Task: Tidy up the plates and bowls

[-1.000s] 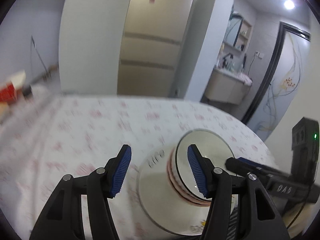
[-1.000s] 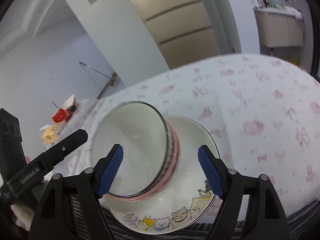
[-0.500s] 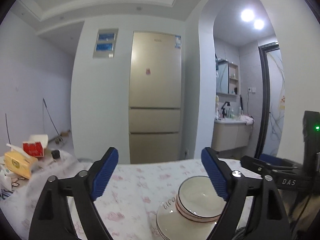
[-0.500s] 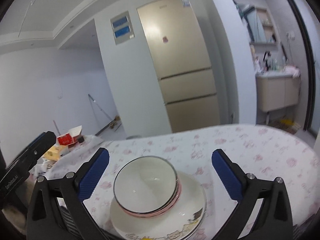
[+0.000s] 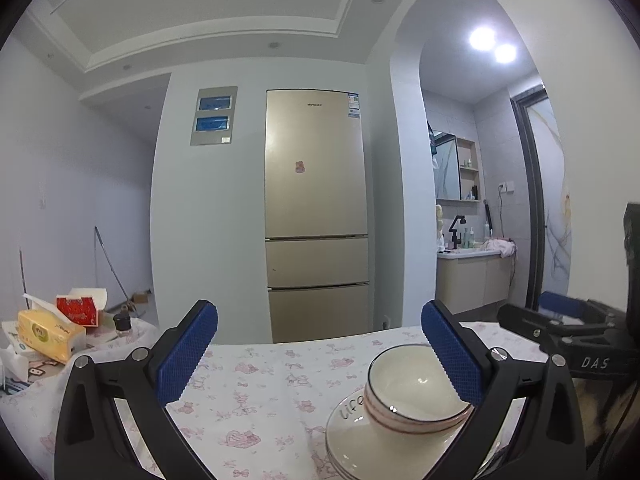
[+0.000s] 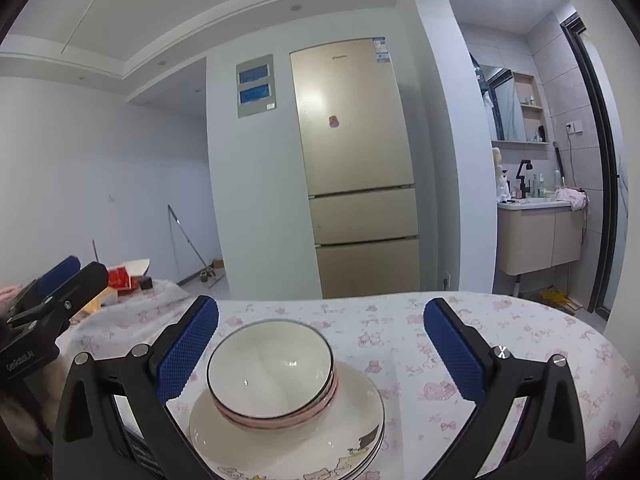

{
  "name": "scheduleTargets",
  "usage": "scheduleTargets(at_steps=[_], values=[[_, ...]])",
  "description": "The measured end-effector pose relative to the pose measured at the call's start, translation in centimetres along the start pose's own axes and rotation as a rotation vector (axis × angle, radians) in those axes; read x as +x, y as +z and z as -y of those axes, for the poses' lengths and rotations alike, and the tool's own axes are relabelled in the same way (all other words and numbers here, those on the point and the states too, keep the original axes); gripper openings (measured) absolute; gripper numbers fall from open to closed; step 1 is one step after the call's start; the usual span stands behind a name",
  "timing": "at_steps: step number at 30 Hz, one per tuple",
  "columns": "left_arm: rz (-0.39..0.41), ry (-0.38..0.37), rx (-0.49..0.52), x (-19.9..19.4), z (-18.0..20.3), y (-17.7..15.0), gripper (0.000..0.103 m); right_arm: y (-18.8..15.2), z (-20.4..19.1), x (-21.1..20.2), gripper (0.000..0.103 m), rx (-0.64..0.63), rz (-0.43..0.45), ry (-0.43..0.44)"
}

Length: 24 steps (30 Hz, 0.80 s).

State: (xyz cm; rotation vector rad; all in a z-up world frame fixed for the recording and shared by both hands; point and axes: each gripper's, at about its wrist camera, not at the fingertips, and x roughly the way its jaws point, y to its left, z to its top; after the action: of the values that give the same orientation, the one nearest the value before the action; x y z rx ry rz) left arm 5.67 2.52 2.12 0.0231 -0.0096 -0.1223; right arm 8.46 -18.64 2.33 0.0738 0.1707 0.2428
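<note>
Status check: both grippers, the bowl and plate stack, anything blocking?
Left gripper and right gripper open, jaws empty. Bowls nested upright on stacked plates, on the tablecloth. Nothing in the way.

bowls (image 6: 270, 364): cream, black rim, pink bands outside
plates (image 6: 352, 420): cream, cartoon cats at rim
tablecloth (image 6: 500, 360): white, pink prints
gripper pads (image 6: 188, 354): blue, cross-hatched
fridge (image 5: 316, 208): pale gold
tissue pack (image 5: 50, 334): yellow
</note>
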Motion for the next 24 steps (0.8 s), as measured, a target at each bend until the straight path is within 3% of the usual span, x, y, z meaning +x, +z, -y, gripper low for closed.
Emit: scheduleTargets(at_steps=[6,13,18,24], values=[[-0.031,-0.003,0.021,0.6,0.2,-2.3,0.103,-1.4,-0.7,-0.2,0.103,-0.045,0.029,-0.025],[-0.048,0.01,0.027,0.9,0.5,-3.3,0.103,-3.2,-2.0,-0.1,0.102,-0.129,0.003,-0.046],[-0.023,0.025,0.043,0.4,0.5,-3.4,0.103,-3.2,-1.4,0.1,0.103,-0.105,-0.015,-0.05],[-0.062,0.008,0.04,1.2,0.5,-3.6,0.103,-3.1,-0.6,-0.5,0.103,-0.074,0.002,-0.068]])
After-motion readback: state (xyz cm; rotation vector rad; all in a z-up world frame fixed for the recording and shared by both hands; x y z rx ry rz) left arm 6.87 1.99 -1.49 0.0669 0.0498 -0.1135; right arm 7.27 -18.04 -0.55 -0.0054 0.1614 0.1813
